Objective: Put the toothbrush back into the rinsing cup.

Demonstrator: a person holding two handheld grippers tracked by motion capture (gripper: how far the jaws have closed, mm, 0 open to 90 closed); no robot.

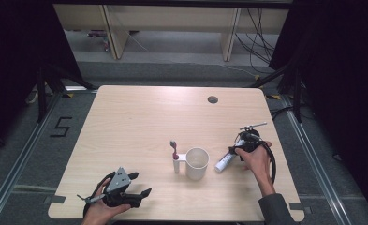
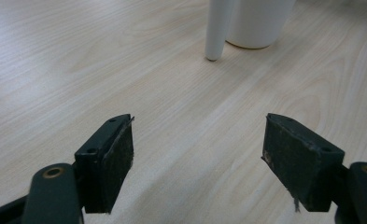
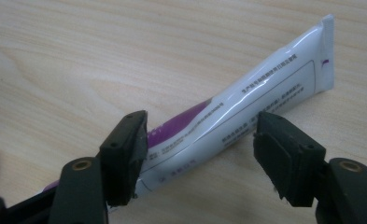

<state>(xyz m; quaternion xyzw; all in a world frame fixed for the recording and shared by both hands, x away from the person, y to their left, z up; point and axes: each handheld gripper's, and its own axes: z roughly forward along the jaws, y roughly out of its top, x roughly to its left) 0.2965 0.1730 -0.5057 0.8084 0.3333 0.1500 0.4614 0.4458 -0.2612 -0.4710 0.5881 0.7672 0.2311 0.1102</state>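
Observation:
A white and purple toothpaste tube (image 1: 224,162) (image 3: 265,88) lies flat on the wooden table (image 1: 139,122), right of a white cup (image 1: 196,163) (image 2: 258,23). A side holder (image 1: 176,164) (image 2: 217,28) on the cup carries an upright toothbrush (image 1: 174,150). My right gripper (image 1: 235,151) (image 3: 202,140) straddles the tube's middle. Its jaws are open: one jaw sits against the tube and the other stands clear of it. My left gripper (image 1: 143,183) (image 2: 200,149) rests near the table's front left edge, open with nothing between its jaws, pointing toward the cup.
A round cable hole (image 1: 212,99) sits near the table's far edge. Bare tabletop stretches across the left and far half. Cables and table legs stand on the floor beyond the far edge.

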